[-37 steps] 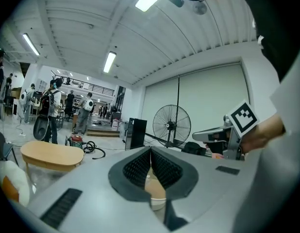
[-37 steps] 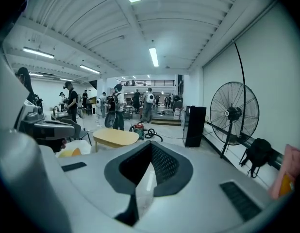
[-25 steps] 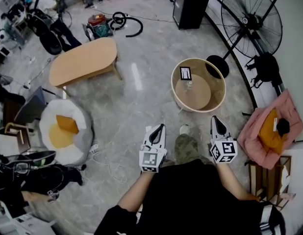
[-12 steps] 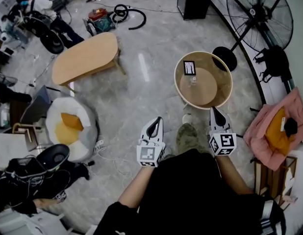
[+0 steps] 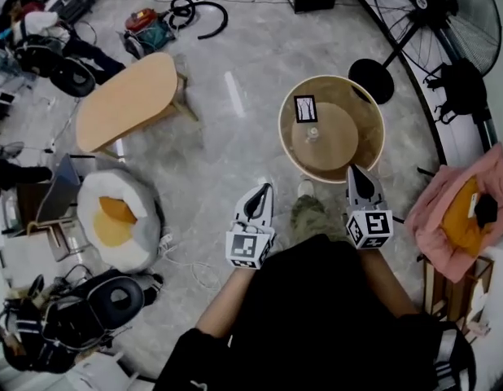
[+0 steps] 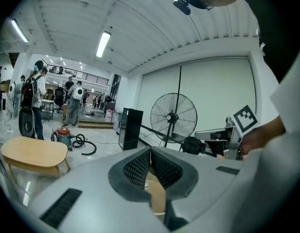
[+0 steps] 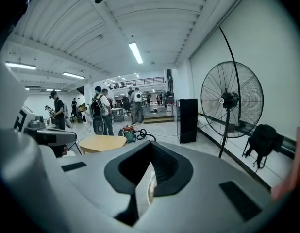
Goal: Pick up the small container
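Observation:
The small container (image 5: 313,134), pale and clear-looking, stands on a round tan table (image 5: 337,149) with a raised rim, beside an upright framed card (image 5: 305,108). My left gripper (image 5: 265,188) is held over the floor, short of the table's near-left edge, jaws shut and empty. My right gripper (image 5: 354,170) reaches the table's near rim with its tip, also shut and empty. In the left gripper view the jaws (image 6: 150,150) meet at a point, with the tan table top (image 6: 158,195) showing below them. The right gripper view shows its jaws (image 7: 151,145) closed too.
A big standing fan (image 5: 435,10) and its round base (image 5: 370,80) stand behind the table. An oval wooden table (image 5: 125,100) and a white cushion (image 5: 115,218) lie to the left. Pink cloth (image 5: 467,210) is on the right. Several people stand far off.
The round table has come nearer to both grippers in the head view. The right gripper's tip now reaches its near rim. Both jaws stay shut.

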`<state>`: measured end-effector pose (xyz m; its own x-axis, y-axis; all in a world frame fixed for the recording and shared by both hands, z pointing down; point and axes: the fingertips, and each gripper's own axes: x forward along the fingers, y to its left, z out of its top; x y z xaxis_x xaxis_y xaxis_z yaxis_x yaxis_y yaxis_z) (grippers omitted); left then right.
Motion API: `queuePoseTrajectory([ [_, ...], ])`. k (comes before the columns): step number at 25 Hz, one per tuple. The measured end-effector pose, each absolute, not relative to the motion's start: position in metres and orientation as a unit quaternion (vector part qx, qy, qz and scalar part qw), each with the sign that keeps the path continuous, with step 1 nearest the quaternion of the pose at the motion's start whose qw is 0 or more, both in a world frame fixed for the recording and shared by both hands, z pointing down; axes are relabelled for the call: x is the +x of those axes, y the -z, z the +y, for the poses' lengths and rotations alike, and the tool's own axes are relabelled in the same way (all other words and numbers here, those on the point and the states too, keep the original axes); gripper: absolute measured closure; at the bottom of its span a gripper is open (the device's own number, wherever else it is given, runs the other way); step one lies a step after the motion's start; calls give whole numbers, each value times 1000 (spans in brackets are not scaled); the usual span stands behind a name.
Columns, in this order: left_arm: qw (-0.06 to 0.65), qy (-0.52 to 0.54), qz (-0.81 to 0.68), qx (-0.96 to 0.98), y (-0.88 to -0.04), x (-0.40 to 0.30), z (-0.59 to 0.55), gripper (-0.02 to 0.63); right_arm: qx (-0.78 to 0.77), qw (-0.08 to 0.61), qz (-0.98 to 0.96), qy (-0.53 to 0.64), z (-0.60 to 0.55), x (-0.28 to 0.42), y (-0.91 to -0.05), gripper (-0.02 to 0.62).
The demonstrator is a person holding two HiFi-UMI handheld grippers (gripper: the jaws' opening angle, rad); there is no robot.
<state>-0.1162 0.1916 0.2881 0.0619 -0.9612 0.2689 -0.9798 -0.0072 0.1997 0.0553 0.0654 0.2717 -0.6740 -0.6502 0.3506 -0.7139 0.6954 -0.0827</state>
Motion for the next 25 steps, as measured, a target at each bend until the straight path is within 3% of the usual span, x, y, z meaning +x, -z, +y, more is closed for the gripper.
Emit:
queuePoseTrajectory([
  [4,169,-44,-683,710,-304,-84,117,586,363,154,-910,-130,3,85,-295,574],
  [11,192,-54,-684,702,-314,-135,80,586,358,184,-906,-130,-32,41,-311,574],
  [25,255,-84,-668,694,-403,-137,-39,586,351,227,-896,-152,-133,47,-369,574],
])
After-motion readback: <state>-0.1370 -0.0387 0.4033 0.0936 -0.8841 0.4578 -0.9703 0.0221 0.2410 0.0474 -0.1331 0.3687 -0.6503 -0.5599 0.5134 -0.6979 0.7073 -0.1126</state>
